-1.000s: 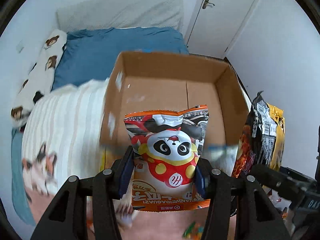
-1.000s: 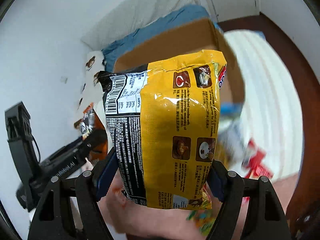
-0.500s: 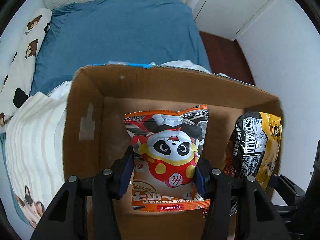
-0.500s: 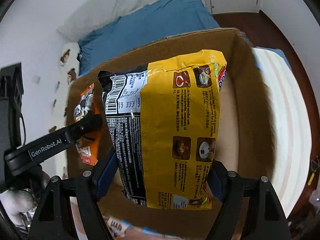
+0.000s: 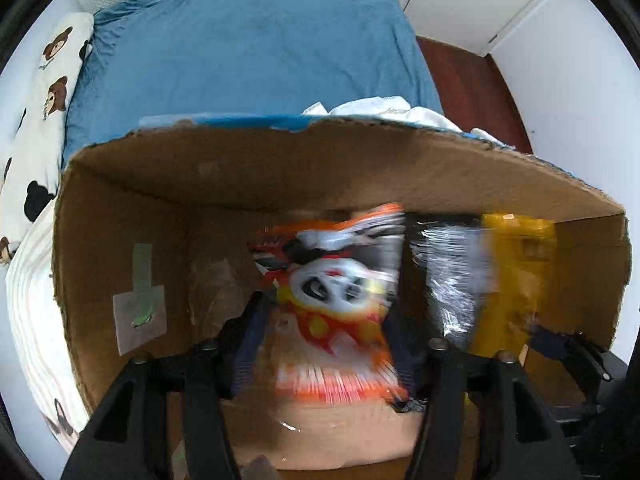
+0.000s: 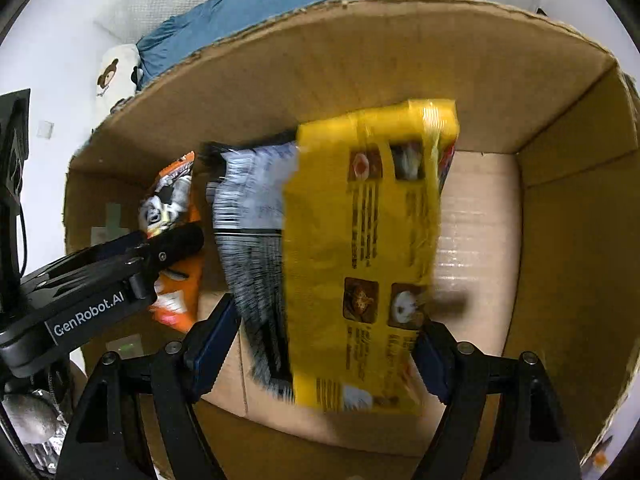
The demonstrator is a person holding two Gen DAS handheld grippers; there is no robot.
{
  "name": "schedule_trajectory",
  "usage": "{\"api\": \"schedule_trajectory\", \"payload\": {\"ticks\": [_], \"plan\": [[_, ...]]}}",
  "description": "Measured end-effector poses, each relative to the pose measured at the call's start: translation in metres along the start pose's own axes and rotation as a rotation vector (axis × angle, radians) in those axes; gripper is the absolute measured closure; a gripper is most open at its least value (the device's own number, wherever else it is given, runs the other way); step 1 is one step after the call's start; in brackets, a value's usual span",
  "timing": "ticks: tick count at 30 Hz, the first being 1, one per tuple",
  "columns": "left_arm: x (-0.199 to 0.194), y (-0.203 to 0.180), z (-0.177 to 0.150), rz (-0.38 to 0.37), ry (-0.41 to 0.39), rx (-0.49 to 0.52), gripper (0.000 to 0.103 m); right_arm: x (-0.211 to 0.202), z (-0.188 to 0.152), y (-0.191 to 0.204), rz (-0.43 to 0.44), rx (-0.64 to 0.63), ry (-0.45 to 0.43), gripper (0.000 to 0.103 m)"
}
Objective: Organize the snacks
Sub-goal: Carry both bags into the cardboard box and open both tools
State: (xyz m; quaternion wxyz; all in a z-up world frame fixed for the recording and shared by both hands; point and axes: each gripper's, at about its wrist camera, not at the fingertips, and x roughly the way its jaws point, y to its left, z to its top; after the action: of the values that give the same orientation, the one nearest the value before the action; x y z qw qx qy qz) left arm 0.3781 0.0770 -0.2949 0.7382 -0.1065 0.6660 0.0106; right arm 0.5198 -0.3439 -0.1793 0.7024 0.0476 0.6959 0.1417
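Note:
Both grippers point down into an open cardboard box (image 5: 280, 168) (image 6: 360, 48). The jaws of my left gripper (image 5: 324, 336) are opening. An orange panda snack bag (image 5: 336, 280) sits blurred between them, slipping free of the pads. It also shows at the left in the right wrist view, panda snack bag (image 6: 168, 204), behind the left gripper (image 6: 160, 256). The right gripper (image 6: 324, 344) is opening too, and the yellow-and-black noodle pack (image 6: 360, 240) between its jaws is blurred and loose. The left wrist view shows that noodle pack (image 5: 512, 272) at the right, by the right gripper (image 5: 560, 344).
The box rests on a bed with a blue cover (image 5: 248, 52), a bear-print pillow (image 5: 52, 60) and a striped blanket (image 5: 28, 300) at the left. White cloth (image 5: 380, 108) lies behind the box. Dark wood floor (image 5: 472, 80) and white walls are to the right.
Both grippers sank from above the bed into the box. Their jaws then spread apart, and the panda bag and the noodle pack, held sharp before, now smear as they slip downward.

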Motion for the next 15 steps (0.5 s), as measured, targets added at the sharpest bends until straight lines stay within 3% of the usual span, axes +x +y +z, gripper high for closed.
{"api": "schedule_trajectory", "payload": {"ticks": [1,2,9,15], "plan": [[0.0,-0.001,0.0,0.007,-0.002,0.003,0.009,-0.002,0.0,0.0,-0.007,-0.005,-0.006,0.004],[0.0,0.0,0.0,0.006,-0.005,0.002,0.005,-0.001,0.003,-0.001,-0.014,-0.006,-0.01,0.004],[-0.022,-0.002,-0.007,-0.019,-0.061,0.003,0.005,-0.014,-0.001,-0.006,-0.053,-0.012,-0.057,0.004],[-0.061,-0.006,-0.028,0.007,-0.183,0.029,0.005,-0.051,-0.035,0.009,-0.06,0.0,-0.122,0.004]]}}
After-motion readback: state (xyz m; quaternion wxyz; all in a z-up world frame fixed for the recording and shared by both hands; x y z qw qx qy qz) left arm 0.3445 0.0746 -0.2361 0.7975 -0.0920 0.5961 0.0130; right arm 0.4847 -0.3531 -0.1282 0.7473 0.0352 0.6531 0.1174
